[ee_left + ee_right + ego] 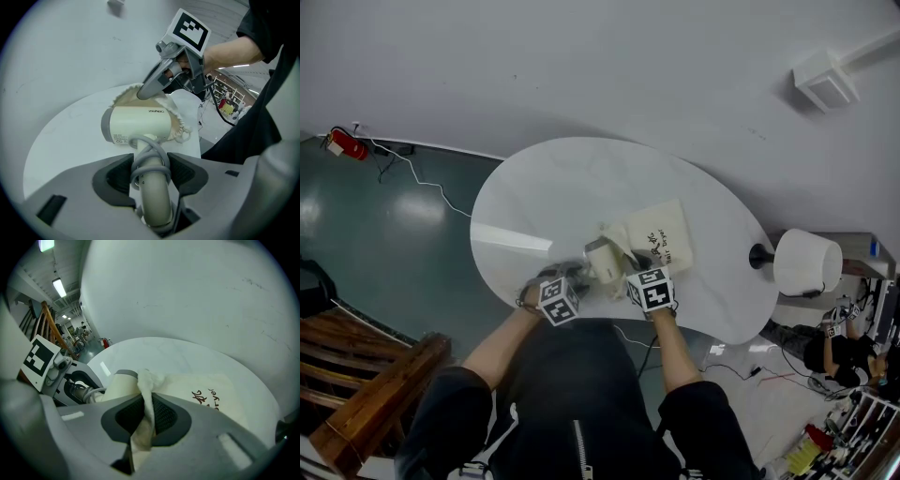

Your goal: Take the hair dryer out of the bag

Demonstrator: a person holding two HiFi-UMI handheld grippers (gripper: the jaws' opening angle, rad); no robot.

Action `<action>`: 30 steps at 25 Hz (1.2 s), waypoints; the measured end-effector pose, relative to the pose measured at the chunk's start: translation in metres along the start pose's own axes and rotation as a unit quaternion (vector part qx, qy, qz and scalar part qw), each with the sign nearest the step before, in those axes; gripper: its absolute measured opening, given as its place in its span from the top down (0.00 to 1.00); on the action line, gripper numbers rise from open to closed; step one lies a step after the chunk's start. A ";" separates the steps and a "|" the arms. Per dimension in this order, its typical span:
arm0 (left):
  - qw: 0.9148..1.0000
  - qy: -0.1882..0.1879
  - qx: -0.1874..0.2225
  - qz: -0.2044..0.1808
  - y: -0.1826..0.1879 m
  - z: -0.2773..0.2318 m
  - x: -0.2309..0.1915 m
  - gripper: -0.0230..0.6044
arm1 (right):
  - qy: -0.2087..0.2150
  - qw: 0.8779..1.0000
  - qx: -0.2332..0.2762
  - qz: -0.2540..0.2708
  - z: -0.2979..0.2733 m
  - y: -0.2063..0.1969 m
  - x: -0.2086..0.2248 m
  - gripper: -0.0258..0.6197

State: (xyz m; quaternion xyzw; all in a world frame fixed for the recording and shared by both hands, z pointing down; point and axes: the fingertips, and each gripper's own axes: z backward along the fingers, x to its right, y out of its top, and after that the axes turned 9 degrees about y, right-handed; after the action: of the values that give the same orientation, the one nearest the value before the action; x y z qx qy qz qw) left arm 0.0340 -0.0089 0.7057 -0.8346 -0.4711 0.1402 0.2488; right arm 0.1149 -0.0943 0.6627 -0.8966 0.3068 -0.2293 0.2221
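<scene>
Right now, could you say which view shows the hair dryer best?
The left gripper view: the hair dryer lies close and central, handle between the jaws. The head view shows it small; the right gripper view, only some barrel beside the bag.

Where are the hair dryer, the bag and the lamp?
hair dryer (138,123), left gripper view, cream barrel.
bag (206,397), right gripper view, printed side.
lamp (806,262), head view, white shade.

Oval white table (581,178); lamp (806,262) beside it; possibly an extinguisher (342,143).

Cream hair dryer (140,124); beige bag (661,234); white table (544,192).
</scene>
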 end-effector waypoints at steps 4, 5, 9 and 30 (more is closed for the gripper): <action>1.000 0.014 -0.001 0.016 -0.007 0.005 -0.007 0.60 | 0.000 1.000 -0.003 -0.002 -0.005 -0.001 0.001 0.92; 1.000 0.017 -0.001 0.021 -0.008 0.007 -0.010 0.60 | 0.000 1.000 -0.004 -0.002 -0.006 -0.001 0.001 0.92; 0.999 0.031 0.001 0.042 -0.015 0.016 -0.019 0.60 | 0.003 1.000 -0.009 -0.006 -0.012 -0.004 0.001 0.92; 0.976 0.107 0.024 0.189 -0.043 0.066 -0.066 0.60 | 0.012 0.998 -0.054 0.001 -0.059 -0.027 -0.008 0.78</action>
State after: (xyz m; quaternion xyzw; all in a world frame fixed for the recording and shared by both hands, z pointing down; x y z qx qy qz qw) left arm -0.0621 -0.0283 0.6746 -0.9122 -0.2724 0.1062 0.2870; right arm 0.0892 -0.0854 0.7223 -0.9042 0.3222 -0.2229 0.1698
